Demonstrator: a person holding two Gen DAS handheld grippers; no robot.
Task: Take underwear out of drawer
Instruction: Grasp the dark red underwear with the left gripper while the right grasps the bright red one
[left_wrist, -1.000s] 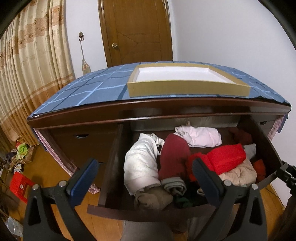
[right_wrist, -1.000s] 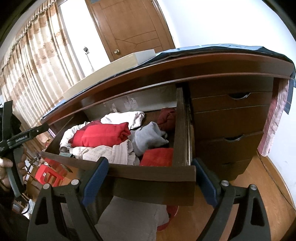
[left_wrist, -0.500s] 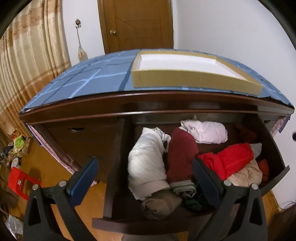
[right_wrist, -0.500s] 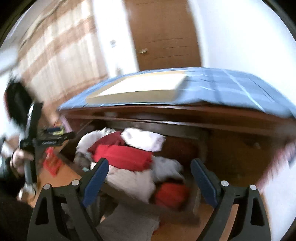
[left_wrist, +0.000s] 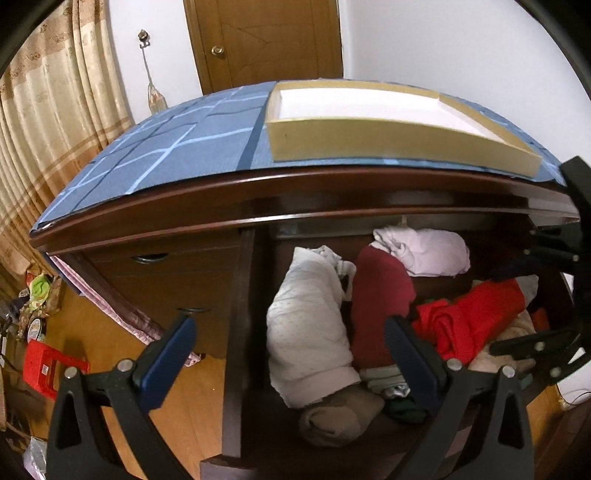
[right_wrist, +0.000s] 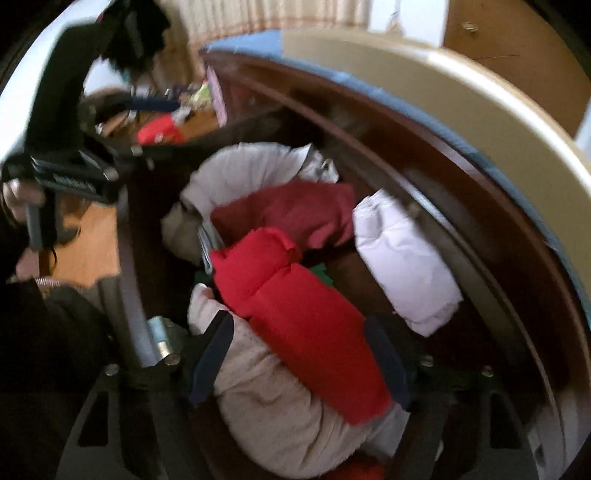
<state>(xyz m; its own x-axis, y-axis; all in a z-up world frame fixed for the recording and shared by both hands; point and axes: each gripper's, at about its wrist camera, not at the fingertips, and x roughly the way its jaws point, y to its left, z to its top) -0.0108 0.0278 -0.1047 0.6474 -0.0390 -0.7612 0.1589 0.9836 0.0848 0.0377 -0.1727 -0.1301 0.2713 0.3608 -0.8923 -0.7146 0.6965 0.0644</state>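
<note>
My right tongs (right_wrist: 299, 354) hang over the open drawer (left_wrist: 236, 332) with their jaws standing wide and just now narrowing; the bright red roll (right_wrist: 295, 332) lies between the pads, though the blur keeps me from telling whether they touch it. Its long axis runs away from these tongs, slanting up to the left, atop a beige bundle (right_wrist: 280, 410). Beyond it lie a dark red roll (right_wrist: 295, 212) and a white dotted roll (right_wrist: 243, 166); to the right of the tongs sits a pale pink folded piece (right_wrist: 402, 262). The underwear is in this drawer, packed among these rolls. My left tongs (left_wrist: 288, 354) are wide with nothing between them, poised above the drawer's near left corner. From there the white dotted roll (left_wrist: 306, 325) and dark red roll (left_wrist: 380, 295) point straight away, side by side. Above the drawer, the desk (left_wrist: 184, 199) carries a blue checked cloth (left_wrist: 177, 144) and a shallow tan tray (left_wrist: 369, 136), white inside. Behind stand a wooden door (left_wrist: 266, 40) and curtains (left_wrist: 48, 110); a red stool (left_wrist: 44, 369) sits on the wooden floor to the left.
</note>
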